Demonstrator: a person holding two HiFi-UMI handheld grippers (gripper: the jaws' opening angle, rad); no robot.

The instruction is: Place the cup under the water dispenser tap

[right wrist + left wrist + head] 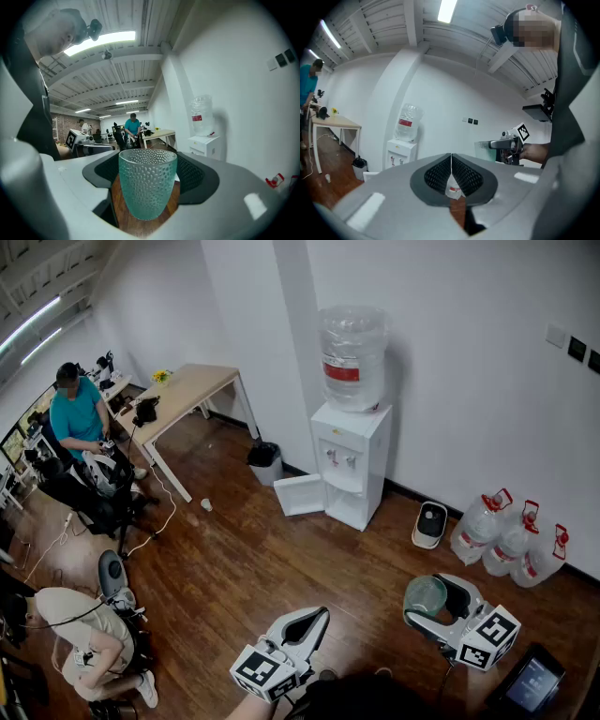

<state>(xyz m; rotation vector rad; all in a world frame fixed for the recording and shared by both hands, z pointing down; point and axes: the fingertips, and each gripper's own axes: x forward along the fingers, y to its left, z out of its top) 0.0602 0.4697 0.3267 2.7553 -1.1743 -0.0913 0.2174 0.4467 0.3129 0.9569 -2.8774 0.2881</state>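
Well short of the water dispenser point(362, 486), the right gripper point(431, 602) is pinching the upright cup point(147, 187) — delivery under the tap point(340, 461) is not yet happening — and the left gripper point(451, 158) is idling, pressed together.

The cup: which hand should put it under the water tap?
Right. The right gripper holds the cup between its jaws, and the water dispenser stands ahead across the floor. The left gripper is shut and empty.
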